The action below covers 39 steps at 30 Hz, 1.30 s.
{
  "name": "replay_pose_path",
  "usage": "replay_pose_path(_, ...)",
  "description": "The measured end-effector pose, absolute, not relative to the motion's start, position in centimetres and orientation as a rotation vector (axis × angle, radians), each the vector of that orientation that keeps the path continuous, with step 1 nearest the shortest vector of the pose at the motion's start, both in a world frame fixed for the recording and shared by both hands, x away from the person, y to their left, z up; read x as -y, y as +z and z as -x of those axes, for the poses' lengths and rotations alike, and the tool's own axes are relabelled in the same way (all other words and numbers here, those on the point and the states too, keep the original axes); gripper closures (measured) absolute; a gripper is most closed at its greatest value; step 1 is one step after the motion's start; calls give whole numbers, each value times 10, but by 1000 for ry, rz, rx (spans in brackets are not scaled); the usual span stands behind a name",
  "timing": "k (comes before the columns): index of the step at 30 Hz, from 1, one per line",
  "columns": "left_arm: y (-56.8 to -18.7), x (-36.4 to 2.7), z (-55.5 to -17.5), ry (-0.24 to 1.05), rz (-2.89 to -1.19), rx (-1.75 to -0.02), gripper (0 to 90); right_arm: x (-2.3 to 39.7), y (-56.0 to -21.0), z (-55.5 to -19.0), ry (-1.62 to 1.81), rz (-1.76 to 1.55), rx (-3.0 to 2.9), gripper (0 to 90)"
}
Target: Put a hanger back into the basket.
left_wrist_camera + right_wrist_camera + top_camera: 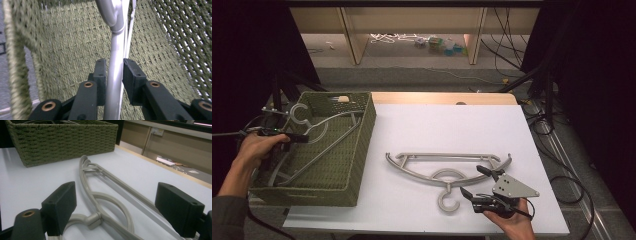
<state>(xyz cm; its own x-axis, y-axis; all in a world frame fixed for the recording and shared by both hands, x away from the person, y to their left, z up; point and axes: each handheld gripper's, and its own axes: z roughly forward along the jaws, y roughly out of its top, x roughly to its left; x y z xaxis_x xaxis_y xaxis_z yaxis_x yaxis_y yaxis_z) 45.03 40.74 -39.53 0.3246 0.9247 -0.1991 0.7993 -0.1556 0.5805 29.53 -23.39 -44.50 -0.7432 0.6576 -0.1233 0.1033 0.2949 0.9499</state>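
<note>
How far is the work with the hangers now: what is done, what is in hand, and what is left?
Nearly done: one grey hanger is already inside the green basket, leaning on its wall. In hand: the left tongs are around its bar, with a small gap at one pad, so it looks like releasing. Left: the beige hanger lies on the white table before the open right tongs, not yet gripped.

Basket (352, 165) sits at frame left on the table (452, 130), one hanger (319, 135) inside it. Second hanger (447, 170) lies flat on the table, lower centre, right of basket.
</note>
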Motion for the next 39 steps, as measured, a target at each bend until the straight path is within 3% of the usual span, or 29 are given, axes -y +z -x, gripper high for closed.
replay_pose_path(4,-400,-412,-449,262,-1962,-1531,700,233,-445,-295,1465,-678,-2059,184)
replay_pose_path(8,-398,-417,-446,309,-1899,-1567,579,233,-445,-295,1468,-682,-2055,183)
replay_pose_path(11,-386,-421,-440,337,-1878,-1563,481,234,-445,-296,1472,-689,-2061,182)
replay_pose_path(16,-357,-419,-419,350,-1720,-1483,437,234,-445,-296,1467,-687,-2052,182)
replay_pose_path(25,-326,-371,-365,359,-1699,-1269,343,234,-446,-296,1465,-695,-2058,180)
replay_pose_path(30,-317,-321,-328,343,-1694,-1117,323,234,-447,-297,1469,-695,-2057,180)
replay_pose_path(39,-328,-249,-291,295,-1684,-925,306,237,-450,-300,1464,-705,-2077,178)
